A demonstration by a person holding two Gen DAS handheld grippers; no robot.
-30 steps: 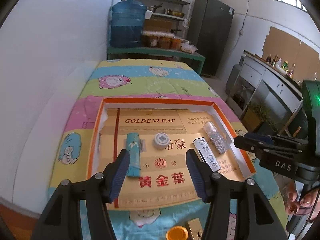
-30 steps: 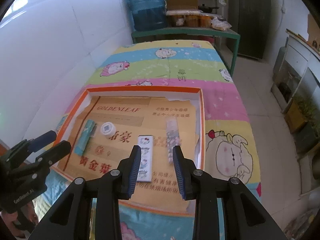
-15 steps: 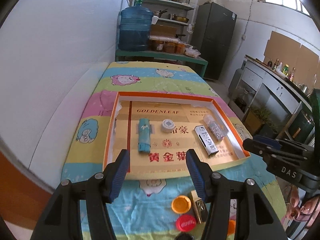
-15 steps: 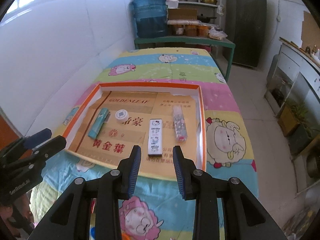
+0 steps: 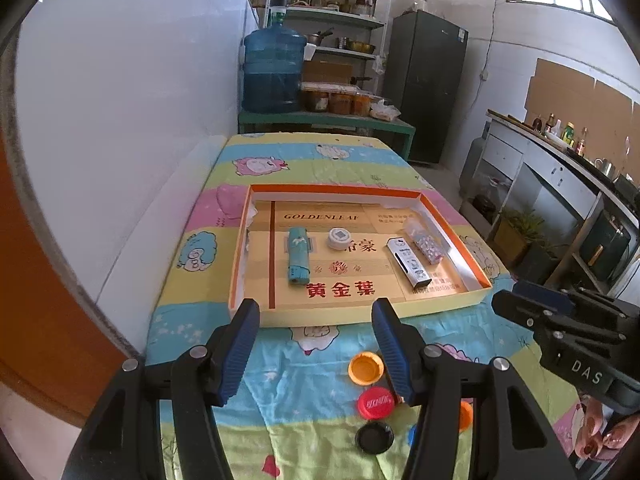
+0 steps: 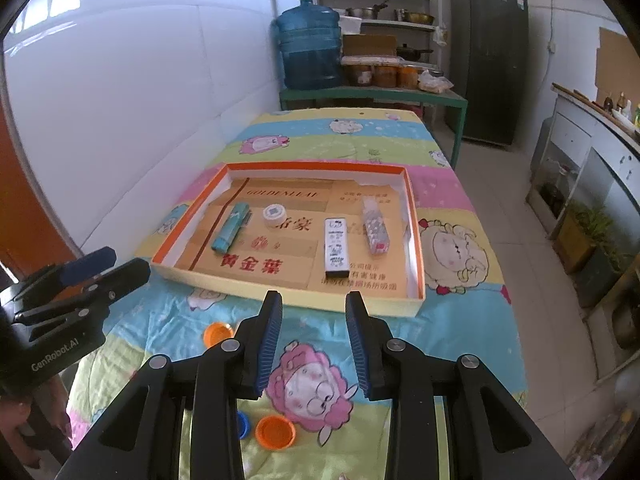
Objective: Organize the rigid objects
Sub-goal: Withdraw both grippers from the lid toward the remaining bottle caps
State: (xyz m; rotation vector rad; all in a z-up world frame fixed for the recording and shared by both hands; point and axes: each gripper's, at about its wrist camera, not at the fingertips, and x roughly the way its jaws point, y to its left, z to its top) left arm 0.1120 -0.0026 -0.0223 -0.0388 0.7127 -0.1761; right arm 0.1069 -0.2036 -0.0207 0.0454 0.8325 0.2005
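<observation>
An orange-rimmed box lid (image 5: 239, 240) (image 6: 412, 216) lies on the cartoon-print table. In it are a teal lighter (image 5: 298, 254) (image 6: 232, 226), a white round case (image 5: 338, 237) (image 6: 274, 215), a white cartoon-print box (image 5: 409, 261) (image 6: 336, 244) and a patterned clear bottle (image 5: 426, 241) (image 6: 375, 230). Bottle caps lie in front of the lid: orange (image 5: 365, 367) (image 6: 217, 333), red (image 5: 375, 402), black (image 5: 374, 437), another orange (image 6: 275, 432) and blue (image 6: 242, 424). My left gripper (image 5: 314, 346) is open and empty above the caps. My right gripper (image 6: 314, 340) is open and empty in front of the lid.
A white wall runs along the table's left side. A green bench with a blue water jug (image 5: 273, 70) (image 6: 310, 50) stands beyond the far end. Cabinets and plants (image 6: 592, 224) line the right side across a tiled floor. A small gold box hides behind my left gripper's right finger.
Both grippers have pulled back and up from over the lid towards the table's near end. The caps in front of the lid have come into view. Both stay open and empty.
</observation>
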